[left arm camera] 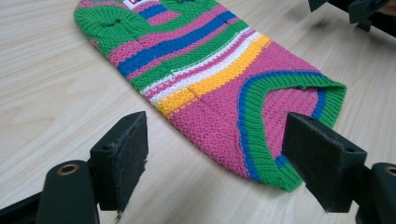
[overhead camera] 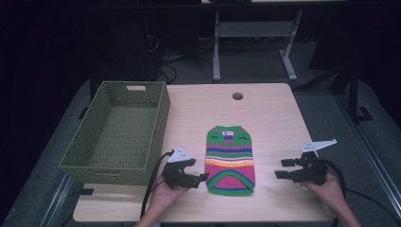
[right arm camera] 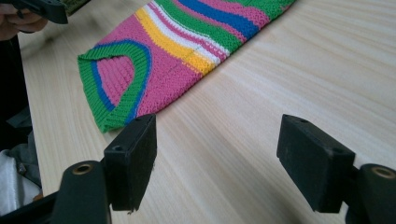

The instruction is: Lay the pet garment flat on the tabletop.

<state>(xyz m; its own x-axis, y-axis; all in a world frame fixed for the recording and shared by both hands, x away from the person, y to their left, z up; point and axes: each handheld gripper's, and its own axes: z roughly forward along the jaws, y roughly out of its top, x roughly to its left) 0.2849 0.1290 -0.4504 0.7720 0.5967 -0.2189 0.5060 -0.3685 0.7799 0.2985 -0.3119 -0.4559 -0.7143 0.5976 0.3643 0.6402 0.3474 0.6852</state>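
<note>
**Two open grippers flank a striped knit on the worktop**

The pale wooden worktop (overhead camera: 274, 109) carries everything here. Largest on it is a green woven basket (overhead camera: 118, 130), set along the left edge and reaching from the far left corner most of the way toward the near edge; its near wall stands just beside the person's left hand.

Next in size is the small striped knitted sweater (overhead camera: 231, 161), lying flat around the middle of the worktop, nearer the near edge than the far one. Its collar with a white label points to the far edge, and its green-ribbed hem opening faces the person. Bands of green, pink, blue, white and yellow run across it.

The left gripper (overhead camera: 201, 178) sits low by the sweater's near left corner, jaws spread wide with nothing between them. In the left gripper view the hem corner (left arm camera: 280, 172) lies on the wood just ahead of its gap, not clamped.

The right gripper (overhead camera: 283, 168) is held to the right of the sweater, well apart from it, toward the near right corner. Its jaws are likewise wide open and hold nothing; in the right gripper view bare wood lies between them.

A small round hole (overhead camera: 238, 96) sits near the far edge.
</note>
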